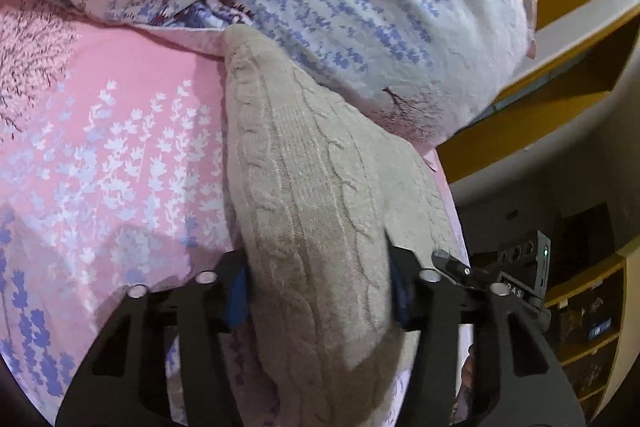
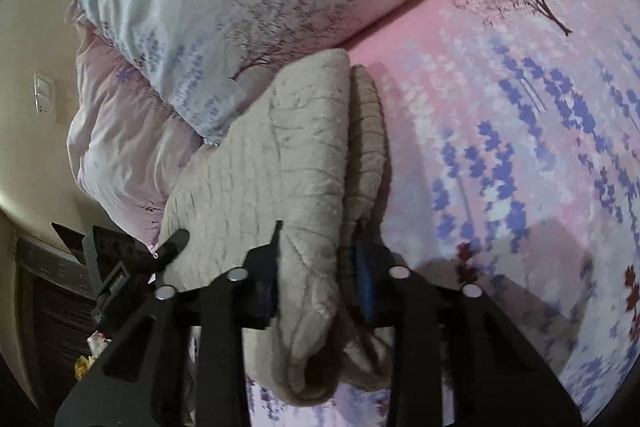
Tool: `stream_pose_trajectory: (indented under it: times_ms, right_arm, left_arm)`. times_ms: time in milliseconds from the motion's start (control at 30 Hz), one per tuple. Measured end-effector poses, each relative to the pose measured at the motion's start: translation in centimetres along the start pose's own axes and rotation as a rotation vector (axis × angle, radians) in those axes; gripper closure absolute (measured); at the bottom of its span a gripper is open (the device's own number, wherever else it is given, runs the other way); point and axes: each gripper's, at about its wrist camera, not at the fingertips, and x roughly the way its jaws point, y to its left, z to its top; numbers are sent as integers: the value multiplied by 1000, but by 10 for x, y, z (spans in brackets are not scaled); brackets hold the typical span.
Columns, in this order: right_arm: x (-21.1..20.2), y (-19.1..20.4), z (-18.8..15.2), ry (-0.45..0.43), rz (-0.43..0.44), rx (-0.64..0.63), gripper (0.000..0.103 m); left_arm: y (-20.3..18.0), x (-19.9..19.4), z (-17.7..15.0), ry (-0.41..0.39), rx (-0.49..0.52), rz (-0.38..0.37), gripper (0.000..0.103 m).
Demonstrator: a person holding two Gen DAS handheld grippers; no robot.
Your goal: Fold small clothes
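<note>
Beige cable-knit sweater lies on the bed, on a pink bedsheet printed with white and purple flower sprigs and bare trees, its far end reaching up against a heap of pale floral bedding. In the left wrist view the left gripper has its jaws clenched on the near end of the knit, a thick fold filling the gap between the black fingers with their blue pads. From there the garment runs away in a long tapering strip toward the crumpled bedding, with one edge close to the side of the bed.

In the right wrist view the right gripper is likewise clamped on the sweater; the cloth is bunched into two rolled layers that pass between the jaws and hang out below them in a rounded loop. Beyond the jaws the knit is doubled, one narrow fold lying just beside a wider panel. The other gripper's black body shows at the left edge of this view, touching the sweater's edge.

Past the bed edge, in the left wrist view, stand yellow-trimmed wooden shelves; their compartments hold small dark items too blurred to name. A wall switch shows on the cream wall in the right view
</note>
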Motion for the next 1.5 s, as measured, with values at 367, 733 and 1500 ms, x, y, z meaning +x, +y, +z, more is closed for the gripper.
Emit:
stream_pose_trajectory:
  times_ms: [367, 733, 1500]
  right_arm:
    - [36, 113, -49, 56, 22, -317, 79]
    - [8, 110, -31, -49, -63, -253, 60]
    - [33, 86, -22, -27, -102, -165, 71]
  left_arm:
    - [38, -123, -10, -92, 94, 95, 57]
    - [24, -144, -18, -200, 195, 276, 39]
    - [-22, -98, -34, -146, 407, 339, 30]
